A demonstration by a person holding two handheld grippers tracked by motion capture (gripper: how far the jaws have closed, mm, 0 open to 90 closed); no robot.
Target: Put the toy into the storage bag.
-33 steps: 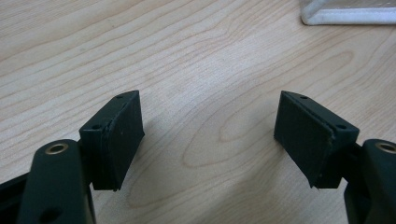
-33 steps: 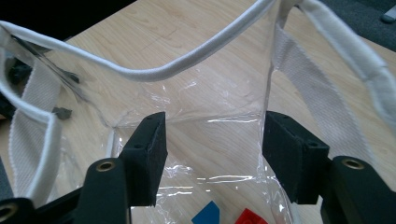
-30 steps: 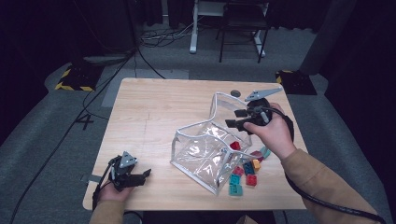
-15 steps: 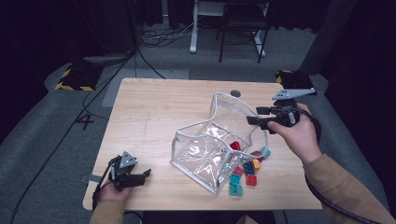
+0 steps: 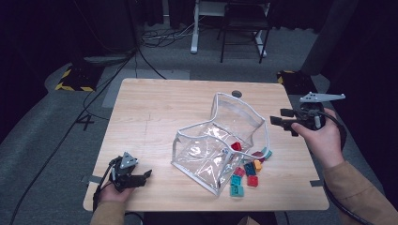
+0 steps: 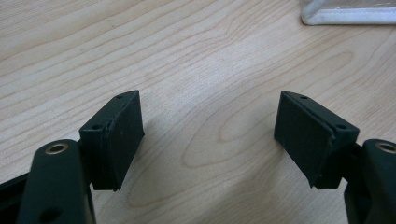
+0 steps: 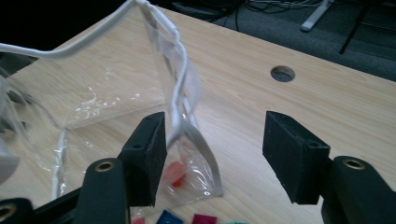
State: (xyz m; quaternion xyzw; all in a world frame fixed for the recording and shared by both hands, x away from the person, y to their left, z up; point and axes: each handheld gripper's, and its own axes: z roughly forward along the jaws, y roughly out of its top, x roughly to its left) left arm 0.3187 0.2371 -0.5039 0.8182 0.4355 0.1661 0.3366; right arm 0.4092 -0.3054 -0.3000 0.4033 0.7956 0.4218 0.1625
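A clear plastic bag (image 5: 213, 140) with white edging lies open in the middle of the wooden table (image 5: 159, 112). A red block (image 5: 236, 146) sits inside it, and several red, teal and orange blocks (image 5: 244, 176) lie spilled at its right front. My right gripper (image 5: 279, 117) hovers open by the table's right edge, just right of the bag. In the right gripper view its jaws (image 7: 217, 135) stand wide apart, with the bag's white rim (image 7: 180, 79) ahead of the left jaw, apart from it. My left gripper (image 5: 143, 177) rests open at the front left, holding nothing (image 6: 210, 112).
A round cable hole (image 5: 236, 93) sits near the table's far edge. Beyond the table are a dark floor with cables (image 5: 141, 51) and a chair frame (image 5: 241, 28). The bag's corner (image 6: 345, 14) lies just ahead of the left gripper.
My right gripper has drawn back to the right, from above the bag to the table's right edge. The left gripper has not moved.
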